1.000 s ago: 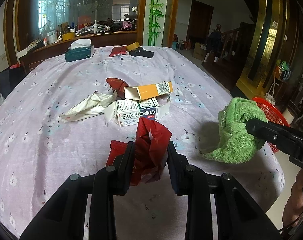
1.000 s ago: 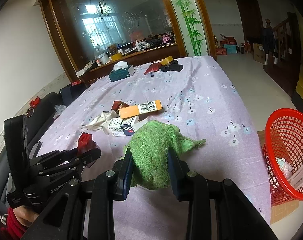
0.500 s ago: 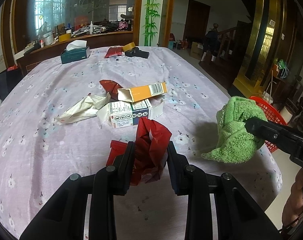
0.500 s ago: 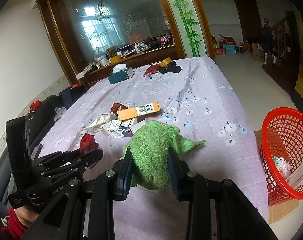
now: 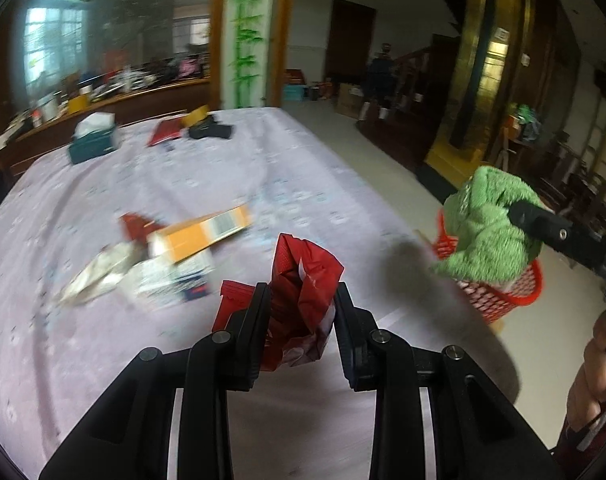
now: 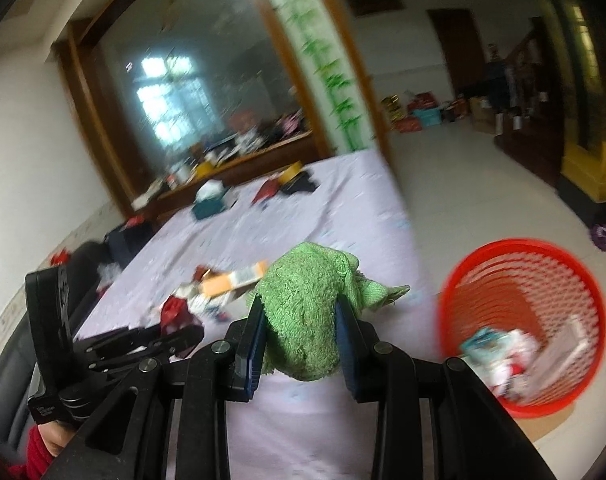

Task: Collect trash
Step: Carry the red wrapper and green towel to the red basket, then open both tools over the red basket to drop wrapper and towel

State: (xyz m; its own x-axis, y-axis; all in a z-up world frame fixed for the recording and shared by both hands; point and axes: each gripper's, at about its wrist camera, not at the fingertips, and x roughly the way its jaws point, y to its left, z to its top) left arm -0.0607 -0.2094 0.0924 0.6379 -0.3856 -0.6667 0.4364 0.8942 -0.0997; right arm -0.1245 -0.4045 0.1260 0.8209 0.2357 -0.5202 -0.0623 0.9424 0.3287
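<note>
Table [image 5: 183, 360] with lilac cloth is the landmark. Red basket [image 6: 523, 320] stands on the floor just off the table's right edge, likely to take trash. Boxes [image 5: 199, 240] lie mid-table, uncollected. Right gripper [image 6: 301, 332] clamps the green cloth [image 6: 307, 304]. Left gripper [image 5: 301, 320] is closed on the red wrapper [image 5: 303, 288] above the table's near edge, probably basket-bound.

- Right gripper [image 6: 301, 330]: black two-finger tool, fingers clamped on a crumpled green terry cloth [image 6: 307, 312].
- Round red plastic mesh basket [image 6: 523, 340]: on the floor right of the cloth, holding blurred paper scraps.
- Left gripper [image 6: 183, 330]: left of the cloth, pinching a crumpled red foil wrapper [image 6: 177, 310].
- Lilac flowered tablecloth [image 6: 311, 220]: beneath both.
</note>
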